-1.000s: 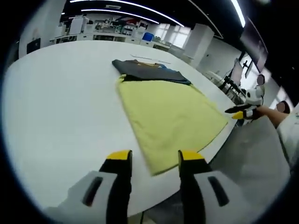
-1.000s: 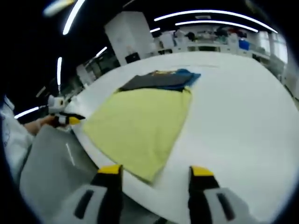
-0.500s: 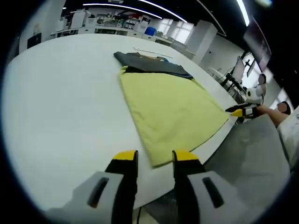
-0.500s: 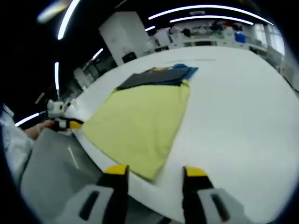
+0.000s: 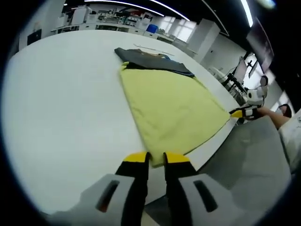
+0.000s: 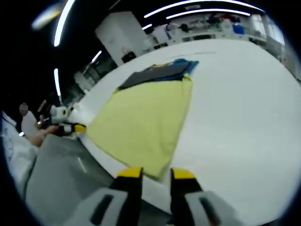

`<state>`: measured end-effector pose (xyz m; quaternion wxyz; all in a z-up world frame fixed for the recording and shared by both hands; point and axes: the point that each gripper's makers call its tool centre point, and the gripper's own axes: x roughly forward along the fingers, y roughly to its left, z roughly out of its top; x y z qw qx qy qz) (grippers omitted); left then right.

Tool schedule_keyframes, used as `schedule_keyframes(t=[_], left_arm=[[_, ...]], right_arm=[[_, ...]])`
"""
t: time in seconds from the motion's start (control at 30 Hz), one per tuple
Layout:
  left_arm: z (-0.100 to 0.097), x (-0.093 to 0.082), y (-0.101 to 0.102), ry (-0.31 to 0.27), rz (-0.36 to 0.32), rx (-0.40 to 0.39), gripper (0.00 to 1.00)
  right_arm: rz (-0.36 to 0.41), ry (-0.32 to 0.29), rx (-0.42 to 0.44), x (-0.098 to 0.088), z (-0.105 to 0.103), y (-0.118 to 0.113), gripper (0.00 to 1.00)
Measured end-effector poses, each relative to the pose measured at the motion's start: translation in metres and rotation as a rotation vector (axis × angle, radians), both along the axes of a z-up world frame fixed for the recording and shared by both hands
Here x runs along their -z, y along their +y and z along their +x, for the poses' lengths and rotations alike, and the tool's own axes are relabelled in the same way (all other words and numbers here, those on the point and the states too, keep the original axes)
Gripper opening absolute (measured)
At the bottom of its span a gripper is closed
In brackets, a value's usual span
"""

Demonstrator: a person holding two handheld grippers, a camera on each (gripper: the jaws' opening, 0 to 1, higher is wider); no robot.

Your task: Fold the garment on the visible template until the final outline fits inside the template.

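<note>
A yellow garment [image 5: 169, 103] lies flat on the white table [image 5: 61, 108], with a dark piece with a blue edge [image 5: 153, 60] at its far end. My left gripper [image 5: 156, 158] is at the cloth's near corner, jaws almost together with the corner pinched between them. In the right gripper view the same yellow garment [image 6: 143, 122] runs away from me, and its other near corner sits between the jaws of my right gripper [image 6: 156, 174], which still stand a little apart. The right gripper [image 5: 244, 113] also shows by the table edge, and the left gripper [image 6: 70, 128] likewise.
The table edge [image 5: 211, 146] runs just under both near corners. A person's grey clothing [image 5: 249, 165] lies below it. Benches and equipment [image 5: 108, 21] stand far behind the table. Bare white tabletop [image 6: 244, 108] spreads beside the garment.
Both grippers have moved in onto the garment's near corners and their jaws have narrowed, the left much more than the right. The garment has not moved.
</note>
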<state>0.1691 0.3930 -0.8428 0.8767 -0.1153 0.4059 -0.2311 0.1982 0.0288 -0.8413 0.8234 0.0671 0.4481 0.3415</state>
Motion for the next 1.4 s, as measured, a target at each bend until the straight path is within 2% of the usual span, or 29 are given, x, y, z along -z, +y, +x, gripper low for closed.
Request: schedule_keyframes(t=[0.1, 0.27, 0.47, 0.5, 0.7, 0.77, 0.93, 1.07, 1.23, 1.3, 1.4], left_arm=[[0.001, 0.000, 0.000, 0.004, 0.001, 0.003, 0.07], [0.002, 0.002, 0.004, 0.012, 0.004, -0.004, 0.04], [-0.001, 0.000, 0.004, 0.005, 0.001, -0.008, 0.00], [-0.001, -0.001, 0.004, 0.003, -0.001, -0.010, 0.00], [-0.001, -0.020, 0.006, -0.035, -0.036, -0.007, 0.00], [-0.001, -0.029, 0.004, -0.051, -0.055, 0.000, 0.00], [-0.002, -0.045, 0.002, -0.083, -0.053, 0.015, 0.00], [-0.002, -0.052, 0.003, -0.087, -0.056, 0.007, 0.00], [-0.010, -0.065, 0.000, -0.104, -0.068, 0.010, 0.00], [-0.012, -0.069, 0.001, -0.116, -0.069, 0.010, 0.00], [-0.012, -0.074, 0.001, -0.125, -0.129, -0.021, 0.00]], right_arm=[[0.021, 0.022, 0.014, 0.001, 0.001, 0.003, 0.13], [0.017, 0.039, 0.006, 0.003, 0.002, 0.005, 0.00], [0.009, 0.012, -0.017, 0.000, 0.002, 0.005, 0.00], [0.009, 0.007, -0.020, -0.006, 0.000, 0.006, 0.00], [0.051, -0.017, -0.007, -0.025, 0.002, 0.007, 0.00], [0.072, -0.006, 0.021, -0.030, 0.002, 0.006, 0.00], [0.131, -0.006, 0.050, -0.049, -0.007, 0.011, 0.00], [0.178, 0.009, 0.072, -0.055, -0.014, 0.010, 0.00], [0.188, 0.015, 0.069, -0.059, -0.020, 0.007, 0.00], [0.212, 0.010, 0.068, -0.067, -0.022, 0.009, 0.00], [0.222, 0.003, 0.054, -0.074, -0.025, 0.010, 0.00]])
